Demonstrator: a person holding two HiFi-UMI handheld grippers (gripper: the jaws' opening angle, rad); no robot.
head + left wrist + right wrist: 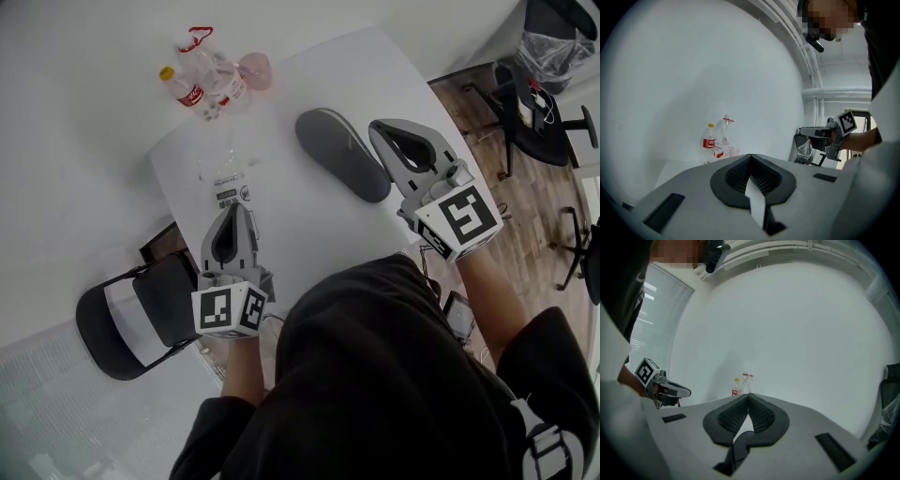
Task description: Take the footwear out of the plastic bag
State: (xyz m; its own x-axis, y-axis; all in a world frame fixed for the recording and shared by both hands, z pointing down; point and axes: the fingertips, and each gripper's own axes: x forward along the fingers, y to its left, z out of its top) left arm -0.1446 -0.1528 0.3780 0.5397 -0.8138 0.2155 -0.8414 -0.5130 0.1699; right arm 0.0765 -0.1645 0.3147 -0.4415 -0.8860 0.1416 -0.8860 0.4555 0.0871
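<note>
Lying bare on the bench near its right edge, the grey footwear is already out of the plastic bag, which lies flat and apparently empty toward the left edge. Both the left tongs and the right tongs are pressed together on nothing, so the task looks essentially finished.

Bright even light, soft shadows, fisheye edges dark

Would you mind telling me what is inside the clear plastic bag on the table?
The plastic bag lies flat and looks empty; only a printed label shows on it. The grey slipper lies outside it on the table. The bag's far edge is too faint to trace.
</note>
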